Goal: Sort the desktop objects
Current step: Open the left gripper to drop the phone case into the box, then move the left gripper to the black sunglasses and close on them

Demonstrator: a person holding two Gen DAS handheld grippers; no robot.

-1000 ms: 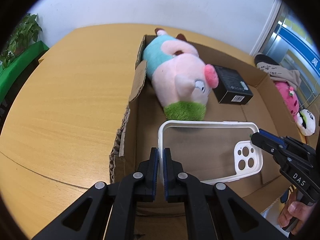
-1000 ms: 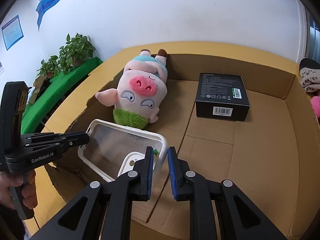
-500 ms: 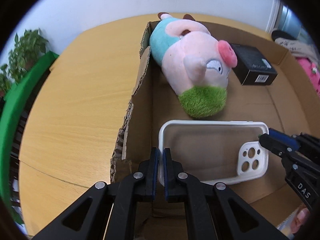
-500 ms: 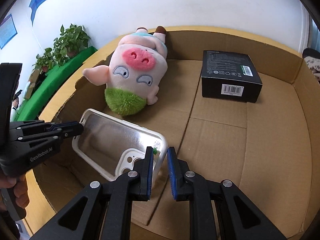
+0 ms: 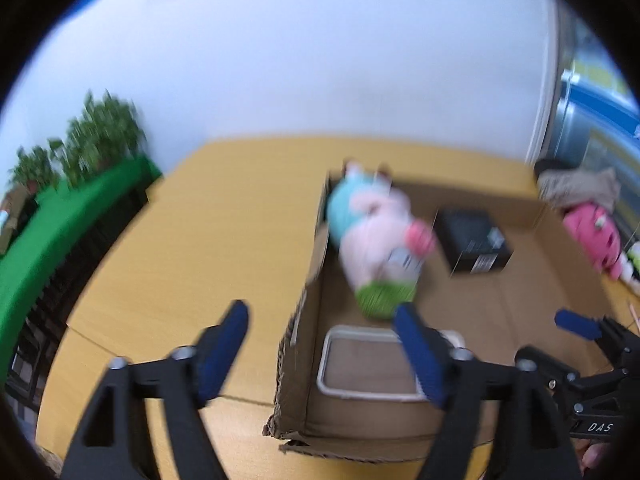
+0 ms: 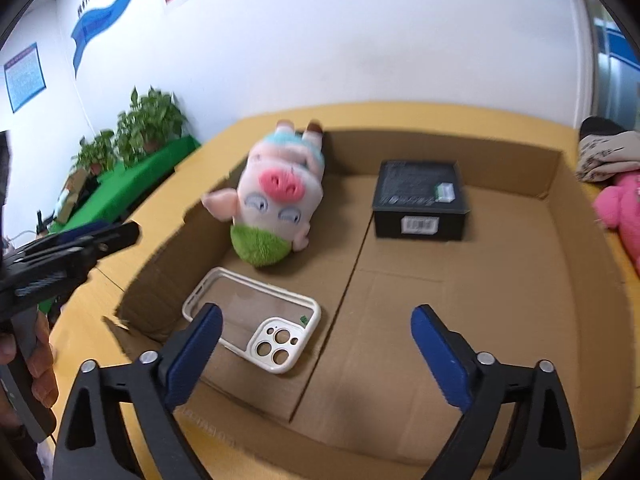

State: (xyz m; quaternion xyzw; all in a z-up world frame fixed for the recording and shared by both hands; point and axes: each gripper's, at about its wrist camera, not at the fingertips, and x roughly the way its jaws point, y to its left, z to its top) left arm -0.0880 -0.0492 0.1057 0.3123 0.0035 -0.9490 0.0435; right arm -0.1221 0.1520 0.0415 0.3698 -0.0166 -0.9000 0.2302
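A white-rimmed clear phone case (image 6: 252,330) lies flat on the floor of the cardboard box (image 6: 460,328), near its front left corner; it also shows in the left wrist view (image 5: 360,364). My right gripper (image 6: 316,344) is open and empty, raised above the box just in front of the case. My left gripper (image 5: 324,344) is open and empty, above the box's left wall. A pink pig plush (image 6: 276,208) and a black carton (image 6: 420,200) lie further back in the box.
The box stands on a wooden table (image 5: 192,248). A pink plush (image 6: 624,212) and a beige and black bundle (image 6: 600,152) lie to the right outside the box. Green plants (image 6: 140,128) stand at the left by the wall.
Both grippers have opened and let go of the phone case, which now lies on the box floor. Both have pulled back and up from it.
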